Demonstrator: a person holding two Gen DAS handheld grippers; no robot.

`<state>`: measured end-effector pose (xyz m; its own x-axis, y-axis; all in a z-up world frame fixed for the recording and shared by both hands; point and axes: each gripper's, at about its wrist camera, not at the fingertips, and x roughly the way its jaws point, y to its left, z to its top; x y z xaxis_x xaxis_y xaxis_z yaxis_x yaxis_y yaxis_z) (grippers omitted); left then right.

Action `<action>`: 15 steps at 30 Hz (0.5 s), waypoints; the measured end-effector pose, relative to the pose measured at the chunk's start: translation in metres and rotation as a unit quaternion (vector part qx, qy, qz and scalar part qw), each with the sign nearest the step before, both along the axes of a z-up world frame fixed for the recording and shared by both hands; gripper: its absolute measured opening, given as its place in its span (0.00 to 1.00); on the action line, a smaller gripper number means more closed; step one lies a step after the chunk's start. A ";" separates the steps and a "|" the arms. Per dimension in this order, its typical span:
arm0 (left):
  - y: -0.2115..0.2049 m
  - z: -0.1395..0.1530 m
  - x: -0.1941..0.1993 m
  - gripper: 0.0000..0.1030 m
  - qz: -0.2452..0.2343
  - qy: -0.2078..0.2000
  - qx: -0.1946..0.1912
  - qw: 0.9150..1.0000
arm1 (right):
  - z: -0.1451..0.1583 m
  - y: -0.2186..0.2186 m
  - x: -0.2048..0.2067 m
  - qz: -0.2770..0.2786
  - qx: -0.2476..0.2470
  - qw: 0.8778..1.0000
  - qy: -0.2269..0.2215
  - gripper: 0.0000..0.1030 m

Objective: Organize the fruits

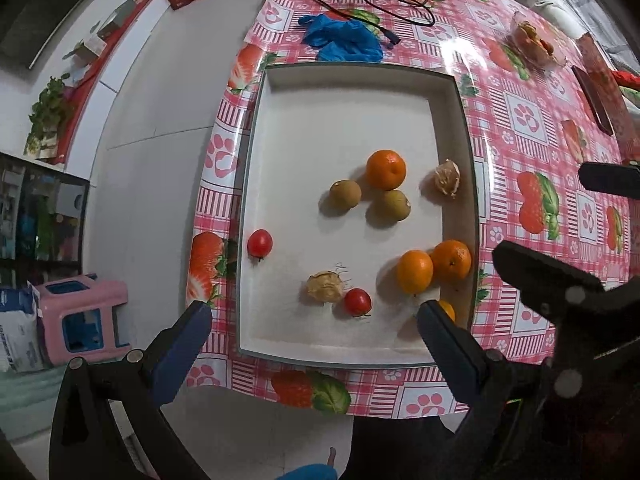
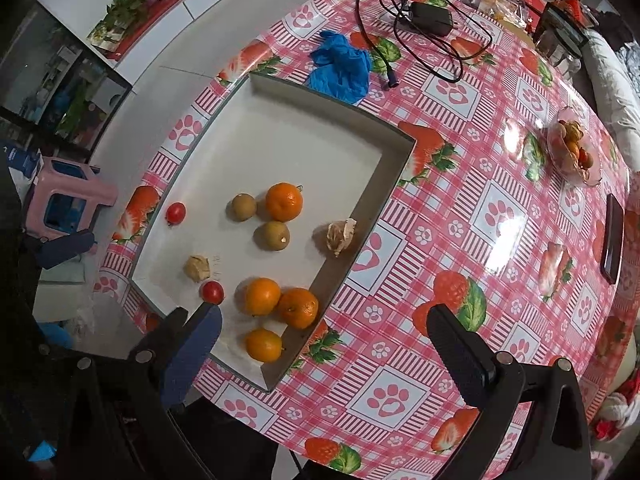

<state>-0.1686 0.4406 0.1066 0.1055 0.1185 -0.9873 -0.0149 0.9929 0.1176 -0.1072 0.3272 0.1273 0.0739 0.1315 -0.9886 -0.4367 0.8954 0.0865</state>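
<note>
A shallow rectangular tray [image 1: 256,184] with a matte white floor and low grey walls lies on the counter [image 1: 520,160], which has a glossy pink checked cloth printed with strawberries and paw marks. In the tray lie four round oranges with dimpled skin: one [image 1: 386,169] near the middle, two touching [image 1: 415,271] [image 1: 451,260] against the right wall, and one [image 2: 263,345] in the near right corner. Two smooth brown fruits [image 1: 345,195] [image 1: 394,205] sit beside the middle orange. Two small shiny tomatoes [image 1: 259,243] [image 1: 357,301] and two wrinkled papery husks [image 1: 325,286] [image 1: 448,178] lie apart. The left tongs [image 1: 314,314] hover wide over the tray's near edge, holding nothing. The right tongs [image 2: 324,322] are also wide and empty, over the near right corner. A crumpled blue glove [image 1: 342,38] lies beyond the tray's far edge.
</note>
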 end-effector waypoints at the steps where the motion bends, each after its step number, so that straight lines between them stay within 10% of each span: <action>1: 0.000 -0.001 0.000 1.00 -0.001 0.001 -0.001 1.000 | 0.000 0.000 0.000 0.000 0.000 1.000 0.000 1.00; 15: -0.003 -0.002 -0.001 1.00 -0.006 0.004 -0.006 1.000 | -0.002 0.004 -0.002 0.005 0.000 1.000 0.004 1.00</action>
<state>-0.1695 0.4376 0.1045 0.0995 0.1053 -0.9895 -0.0021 0.9944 0.1056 -0.1091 0.3308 0.1251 0.0646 0.1319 -0.9892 -0.4455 0.8908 0.0897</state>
